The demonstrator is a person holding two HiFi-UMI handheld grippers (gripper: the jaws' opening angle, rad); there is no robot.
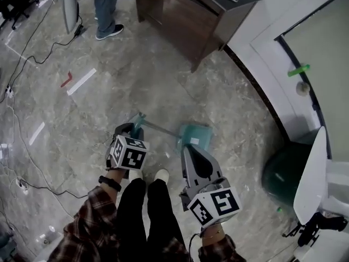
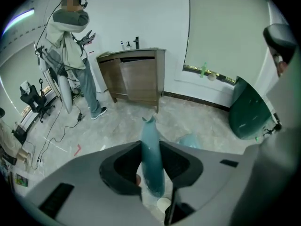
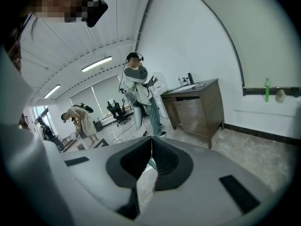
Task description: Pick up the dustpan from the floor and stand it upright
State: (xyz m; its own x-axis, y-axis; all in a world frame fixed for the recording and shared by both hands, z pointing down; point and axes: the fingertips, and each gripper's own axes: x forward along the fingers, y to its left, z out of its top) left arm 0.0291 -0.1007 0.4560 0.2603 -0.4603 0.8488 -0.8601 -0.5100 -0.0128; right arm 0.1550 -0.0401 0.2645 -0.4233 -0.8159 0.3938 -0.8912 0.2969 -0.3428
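The teal dustpan sits just past my feet, its thin rod slanting left to a teal handle. My left gripper is shut on that handle, which runs lengthwise between the pads and sticks out beyond them. The pan shows pale and blurred beyond the right jaw. My right gripper points at the rod's pan end, close beside the pan. In the right gripper view its jaws meet at the tips. I see nothing pinched there.
A wooden cabinet stands against the white wall ahead, and a person stands to its left. A dark green bin lies at the right. Cables, a red mark and white tape lie on the marble floor at left.
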